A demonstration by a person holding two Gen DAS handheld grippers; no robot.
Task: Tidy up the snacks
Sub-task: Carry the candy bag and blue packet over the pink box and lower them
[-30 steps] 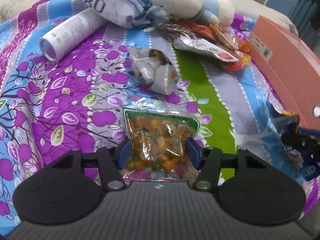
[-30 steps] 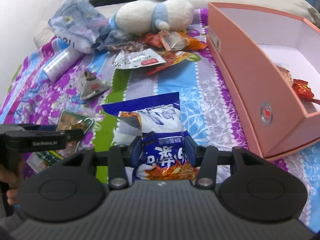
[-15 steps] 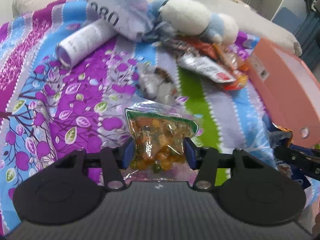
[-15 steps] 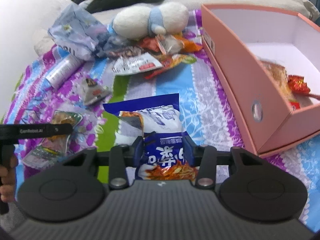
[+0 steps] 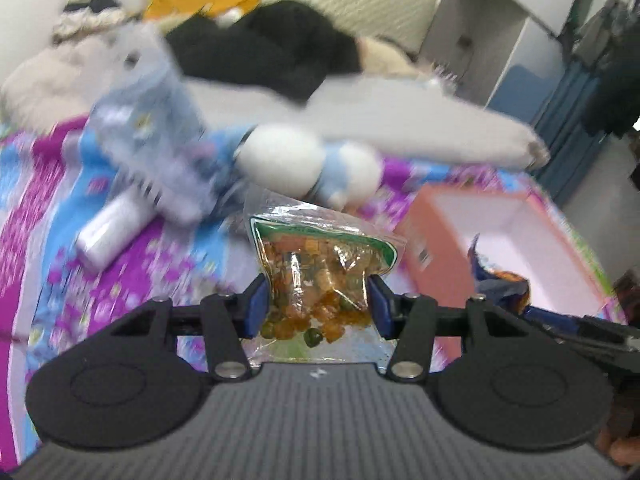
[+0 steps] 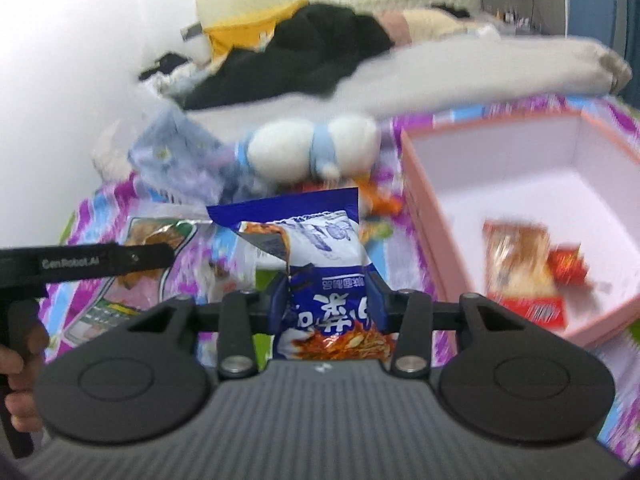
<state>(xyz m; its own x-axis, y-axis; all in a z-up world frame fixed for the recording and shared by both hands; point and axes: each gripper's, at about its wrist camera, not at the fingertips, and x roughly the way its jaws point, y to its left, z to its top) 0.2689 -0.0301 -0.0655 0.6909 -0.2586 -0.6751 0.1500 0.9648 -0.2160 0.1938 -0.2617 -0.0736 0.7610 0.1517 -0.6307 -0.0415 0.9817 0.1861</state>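
My left gripper (image 5: 318, 304) is shut on a clear bag of orange and green snack bits (image 5: 320, 272), held in the air above the flowered bedspread. A blue and white snack packet (image 6: 320, 268) sits pinched in my right gripper (image 6: 326, 300), also lifted off the bed. The pink box (image 6: 424, 216) with a white inside lies to the right in both views (image 5: 432, 252). Two snack packs (image 6: 524, 268) rest on its floor. In the right wrist view the left gripper's black arm (image 6: 88, 264) and its bag (image 6: 160, 236) show at the left.
A white and blue plush toy (image 5: 308, 164) lies beyond the held bags, with a crumpled printed bag (image 5: 152, 140) and a white cylinder (image 5: 112, 228) to its left. Dark clothing (image 5: 272, 52) and a pale pillow sit at the bed's far end. A hand (image 6: 20, 376) grips the left handle.
Both grippers have risen with their packets off the bedspread. The views now look further up the bed, and the open inside of the pink box shows in both.
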